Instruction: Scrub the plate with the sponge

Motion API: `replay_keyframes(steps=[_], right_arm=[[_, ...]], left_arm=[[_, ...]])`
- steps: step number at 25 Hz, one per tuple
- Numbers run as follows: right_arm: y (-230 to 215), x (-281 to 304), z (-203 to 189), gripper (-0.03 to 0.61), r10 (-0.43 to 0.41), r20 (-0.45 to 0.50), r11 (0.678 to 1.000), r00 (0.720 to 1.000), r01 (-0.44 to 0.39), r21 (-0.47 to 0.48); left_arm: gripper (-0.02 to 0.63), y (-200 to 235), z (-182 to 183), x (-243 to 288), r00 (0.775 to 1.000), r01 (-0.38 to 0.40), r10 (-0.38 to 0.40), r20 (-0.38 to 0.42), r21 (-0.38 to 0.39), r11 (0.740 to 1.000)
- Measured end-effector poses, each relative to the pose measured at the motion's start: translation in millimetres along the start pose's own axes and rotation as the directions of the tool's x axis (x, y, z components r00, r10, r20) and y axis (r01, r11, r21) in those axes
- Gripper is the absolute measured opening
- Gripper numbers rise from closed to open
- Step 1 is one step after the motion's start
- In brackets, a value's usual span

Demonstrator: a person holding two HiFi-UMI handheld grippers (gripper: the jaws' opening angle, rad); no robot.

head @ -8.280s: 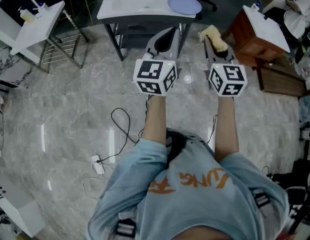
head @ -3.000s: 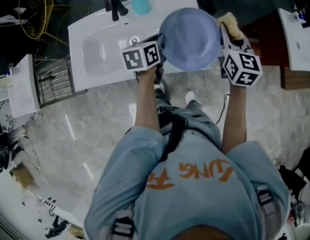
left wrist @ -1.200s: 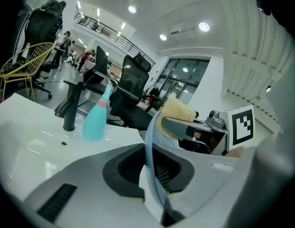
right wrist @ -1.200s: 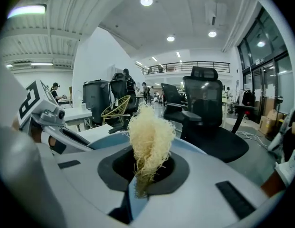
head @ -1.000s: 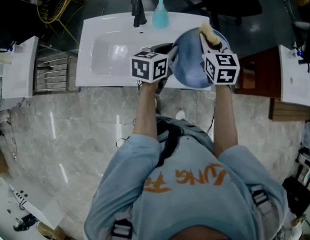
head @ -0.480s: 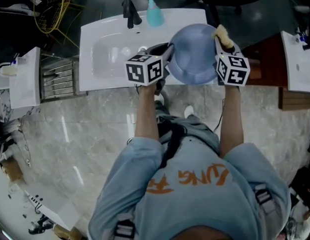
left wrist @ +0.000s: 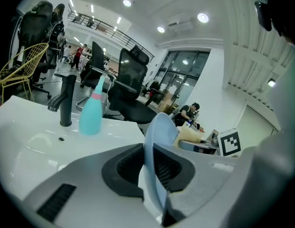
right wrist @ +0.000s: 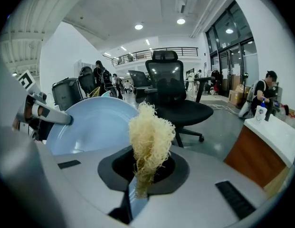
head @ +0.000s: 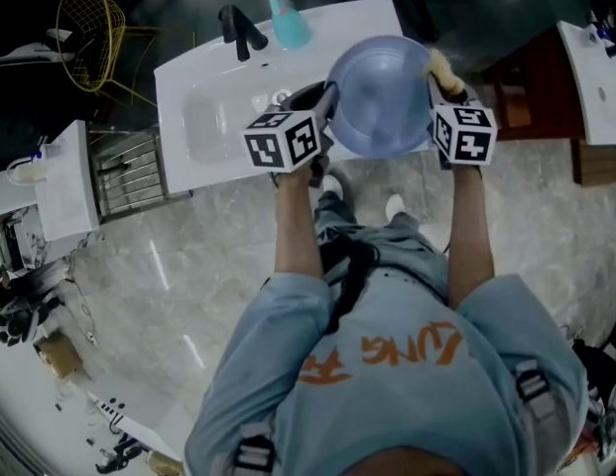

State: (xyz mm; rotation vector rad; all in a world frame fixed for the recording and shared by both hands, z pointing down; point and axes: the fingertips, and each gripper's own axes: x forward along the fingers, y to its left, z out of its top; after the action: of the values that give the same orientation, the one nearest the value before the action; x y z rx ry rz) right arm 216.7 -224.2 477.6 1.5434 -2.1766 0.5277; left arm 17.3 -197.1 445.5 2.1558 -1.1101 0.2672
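Left tool (left wrist: pixel 154 172): clamped on rim of plate (head: pixel 379 97); just opening a little wider, rim between the pads.
Right tool (right wrist: pixel 140 177): closed tight on sponge (right wrist: pixel 149 134), pale, stringy, upright.
Plate: held tilted above white table (head: pixel 179 87); sponge at its right edge, contact unclear.
Head view alone: both tools flanking the plate.
Left gripper view alone: plate edge-on; teal bottle (left wrist: pixel 92 113) and black tap (left wrist: pixel 66 101) behind.
Right gripper view alone: plate's hollow face, left of sponge.
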Motion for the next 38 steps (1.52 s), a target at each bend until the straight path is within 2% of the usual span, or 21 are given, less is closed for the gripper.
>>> replay_keyframes(steps=[4,11,14,18,22,25,30,38], right_arm=[[10.0,-5.8,23.6,0.032,0.054,0.039,0.998,0.998,-0.055,0.037],[60.6,0.1,72.1,0.032,0.196,0.105,0.981,0.975,-0.193,-0.035],[97.1,8.3,82.6,0.032,0.275,0.109,0.960,0.955,-0.267,-0.084],[148.7,16.0,88.6,0.034,0.386,0.101,0.917,0.917,-0.370,-0.148],[185.7,20.6,83.7,0.034,0.456,0.082,0.881,0.886,-0.436,-0.183],[195.8,27.9,73.5,0.032,0.470,0.053,0.871,0.881,-0.453,-0.187],[198.2,35.5,54.1,0.032,0.467,0.012,0.874,0.884,-0.459,-0.159],[173.4,37.6,43.5,0.034,0.413,0.002,0.904,0.911,-0.410,-0.120]], left_arm=[[0.039,0.9,1.7,2.2,1.000,0.006,-0.006,0.017,-0.020,1.000],[0.038,6.3,7.8,0.6,0.999,-0.003,0.004,0.050,-0.039,0.999],[0.038,11.8,9.6,-1.3,0.998,-0.009,0.012,0.058,-0.046,0.999],[0.038,20.0,9.4,-4.0,0.998,-0.021,0.025,0.064,-0.063,0.998],[0.038,24.6,3.0,-5.2,0.998,-0.028,0.032,0.057,-0.071,0.997],[0.038,30.1,-0.4,-6.5,0.997,-0.031,0.037,0.061,-0.090,0.995],[0.038,31.8,-2.7,-11.5,0.997,-0.021,0.028,0.066,-0.102,0.995],[0.040,29.6,-4.0,-12.9,0.997,0.004,0.003,0.073,-0.102,0.995]])
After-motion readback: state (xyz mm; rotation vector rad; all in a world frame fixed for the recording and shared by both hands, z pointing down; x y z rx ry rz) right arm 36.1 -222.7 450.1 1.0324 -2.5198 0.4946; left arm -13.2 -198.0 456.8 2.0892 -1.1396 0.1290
